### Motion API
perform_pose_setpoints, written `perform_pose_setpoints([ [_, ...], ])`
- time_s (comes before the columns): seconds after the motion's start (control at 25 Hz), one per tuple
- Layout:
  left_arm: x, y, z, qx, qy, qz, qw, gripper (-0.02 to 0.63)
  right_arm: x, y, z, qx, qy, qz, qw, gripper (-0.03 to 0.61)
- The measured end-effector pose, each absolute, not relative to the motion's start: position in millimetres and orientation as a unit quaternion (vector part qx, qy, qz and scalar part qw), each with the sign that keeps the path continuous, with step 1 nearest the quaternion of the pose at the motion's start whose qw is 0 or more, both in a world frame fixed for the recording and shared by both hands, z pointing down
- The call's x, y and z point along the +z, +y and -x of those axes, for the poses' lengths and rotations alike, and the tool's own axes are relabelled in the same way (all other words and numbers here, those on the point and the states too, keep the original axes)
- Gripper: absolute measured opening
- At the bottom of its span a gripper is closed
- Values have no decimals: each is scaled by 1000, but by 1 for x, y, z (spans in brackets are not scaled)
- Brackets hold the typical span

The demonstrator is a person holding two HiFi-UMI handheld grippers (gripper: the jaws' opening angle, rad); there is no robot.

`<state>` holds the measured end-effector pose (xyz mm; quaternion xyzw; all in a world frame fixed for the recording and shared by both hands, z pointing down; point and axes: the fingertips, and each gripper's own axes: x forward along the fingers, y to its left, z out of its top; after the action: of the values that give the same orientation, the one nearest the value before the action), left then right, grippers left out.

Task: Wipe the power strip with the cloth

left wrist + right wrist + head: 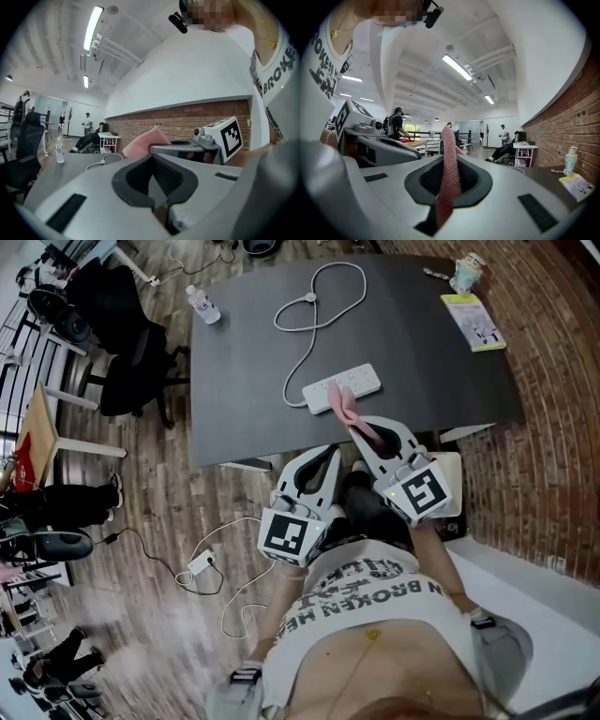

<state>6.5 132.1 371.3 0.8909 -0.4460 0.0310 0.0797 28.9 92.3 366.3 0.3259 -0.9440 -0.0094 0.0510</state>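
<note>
A white power strip (343, 387) lies near the front edge of the dark table (244, 371), and its white cable (314, 298) loops away toward the back. My right gripper (355, 426) is shut on a pink cloth (344, 407), whose free end hangs over the strip's near edge. In the right gripper view the cloth (449, 173) stands pinched between the jaws (449, 158). My left gripper (329, 452) sits just left of it at the table's front edge, shut with nothing in it. The left gripper view shows its closed jaws (152, 158), the cloth (146, 140) and the right gripper (206, 140) beside them.
A water bottle (203, 305) stands at the table's back left. A yellow booklet (473, 322) and a small figurine (466, 273) are at the back right. A black office chair (127, 343) is left of the table, a brick wall on the right, a charger with cord (202, 565) on the floor.
</note>
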Motion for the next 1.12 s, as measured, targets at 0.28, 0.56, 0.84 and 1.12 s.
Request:
perform_pose_setpoints([
  [0.28,358,58,-8,41,-476,-876,69,8,354,21,-26,-14,-956,-290,33,17],
  [0.56,353,7,-13,37,-506,-860,57,8,352,-28,-28,-15,-967,-253,27,17],
  [0.84,370,-17,-13,42,-521,-850,72,8,367,-50,-26,-6,-974,-225,36,17],
  [1.12,390,-36,8,68,-516,-850,80,8,378,-67,-16,3,-972,-229,52,17],
])
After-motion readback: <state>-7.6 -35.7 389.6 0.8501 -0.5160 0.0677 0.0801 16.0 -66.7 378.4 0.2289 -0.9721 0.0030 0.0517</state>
